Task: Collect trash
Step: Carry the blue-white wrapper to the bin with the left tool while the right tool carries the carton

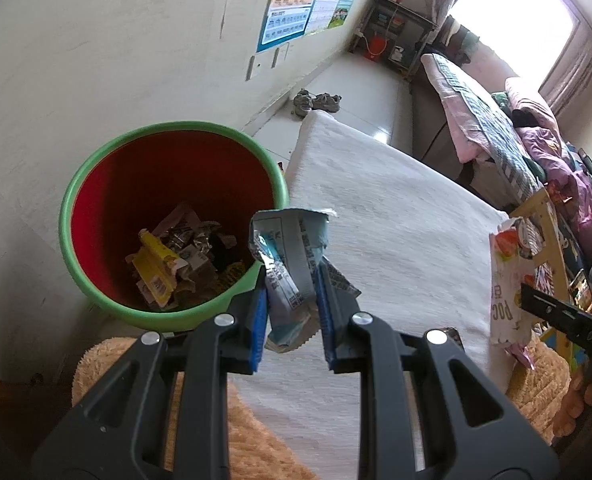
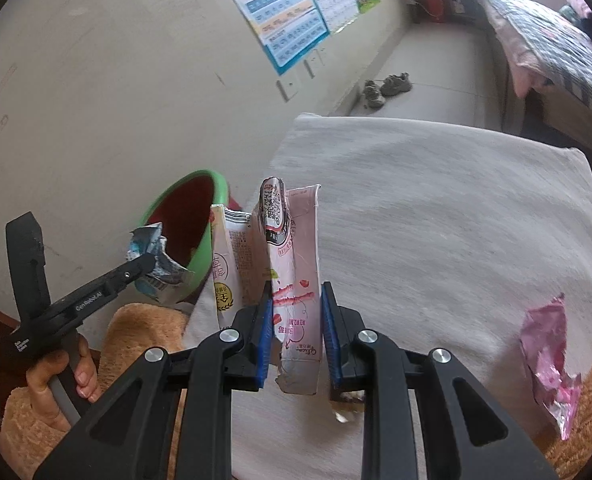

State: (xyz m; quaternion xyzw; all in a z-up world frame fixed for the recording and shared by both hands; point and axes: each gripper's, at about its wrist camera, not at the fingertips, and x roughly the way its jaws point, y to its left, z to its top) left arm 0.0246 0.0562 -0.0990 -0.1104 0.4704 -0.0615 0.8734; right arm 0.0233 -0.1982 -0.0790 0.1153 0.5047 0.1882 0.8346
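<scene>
Far ahead I see a bright curtained window (image 1: 512, 20), a bed (image 1: 488, 120) on the right, posters (image 1: 296, 0) on the left wall (image 1: 116, 40), and shoes (image 1: 316, 102) on the pale floor (image 1: 360, 80).

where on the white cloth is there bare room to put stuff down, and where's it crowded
Free: the broad middle and far part of the white cloth, between the bin and the crumpled pink wrapper. Crowded: the near-left corner by the bin, where both tools hold packets.
</scene>
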